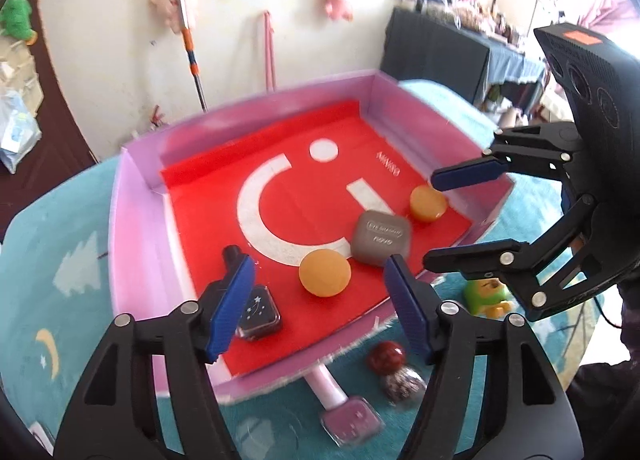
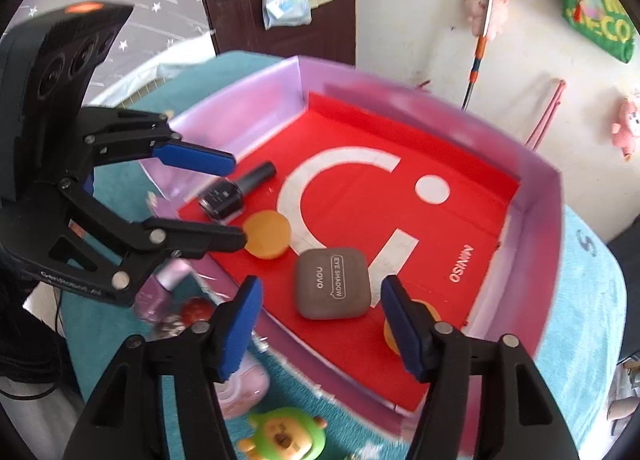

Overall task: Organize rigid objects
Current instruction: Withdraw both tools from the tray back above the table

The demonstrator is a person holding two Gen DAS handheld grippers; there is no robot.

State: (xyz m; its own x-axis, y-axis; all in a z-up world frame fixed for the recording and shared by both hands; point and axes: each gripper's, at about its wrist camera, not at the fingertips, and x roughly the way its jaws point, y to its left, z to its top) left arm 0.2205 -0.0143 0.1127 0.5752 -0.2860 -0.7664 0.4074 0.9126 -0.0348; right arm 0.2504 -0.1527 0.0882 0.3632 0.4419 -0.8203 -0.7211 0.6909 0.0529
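Now, what I still have to tidy lies outside the shallow pink box lined with red card (image 1: pixel 140 195): the pink glass nail-polish bottle (image 1: pixel 348 420) on the teal patterned cloth (image 1: pixel 60 260), at about six o'clock from my left gripper (image 1: pixel 320 300), its long axis running from the square base up toward the box's near wall. It sits just beneath that gripper, so my left hand is the nearer one. Beside it are a dark red bead (image 1: pixel 386 356) and a speckled round one (image 1: pixel 402 384), and the green toy figure (image 1: pixel 486 294) at four o'clock. Inside the box rest the grey eye-shadow case (image 2: pixel 332 284), two orange discs (image 2: pixel 266 234) and a dark star-printed bottle (image 1: pixel 258 312). Both grippers, left and right (image 2: pixel 320 324), stand roughly half open and empty, tilted steeply down over the box's near edge.
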